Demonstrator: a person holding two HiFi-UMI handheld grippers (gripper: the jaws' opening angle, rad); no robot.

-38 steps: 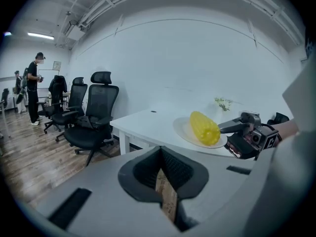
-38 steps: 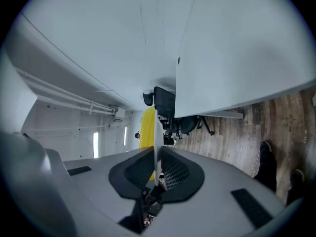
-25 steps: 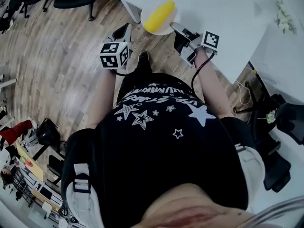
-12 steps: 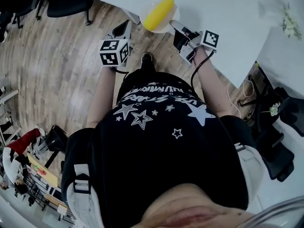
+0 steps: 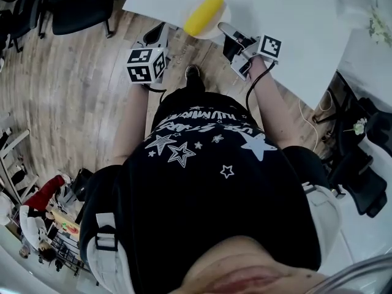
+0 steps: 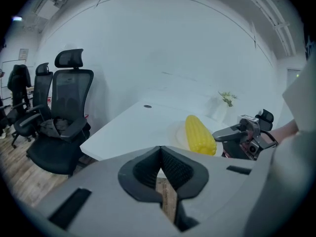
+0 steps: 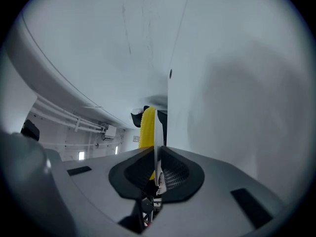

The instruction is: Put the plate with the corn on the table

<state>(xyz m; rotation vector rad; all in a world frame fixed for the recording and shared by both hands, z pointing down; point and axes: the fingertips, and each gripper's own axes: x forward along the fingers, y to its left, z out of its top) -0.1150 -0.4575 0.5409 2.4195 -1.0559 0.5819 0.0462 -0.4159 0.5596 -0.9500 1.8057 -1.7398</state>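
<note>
My right gripper pinches the rim of the plate, which carries the corn just ahead at the white table edge, while my left gripper alongside is pressed together, empty, above the wooden floor.

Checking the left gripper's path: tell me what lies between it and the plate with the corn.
Nothing but bare table: the left gripper view shows an empty white stretch from the left gripper to the plate.
</note>
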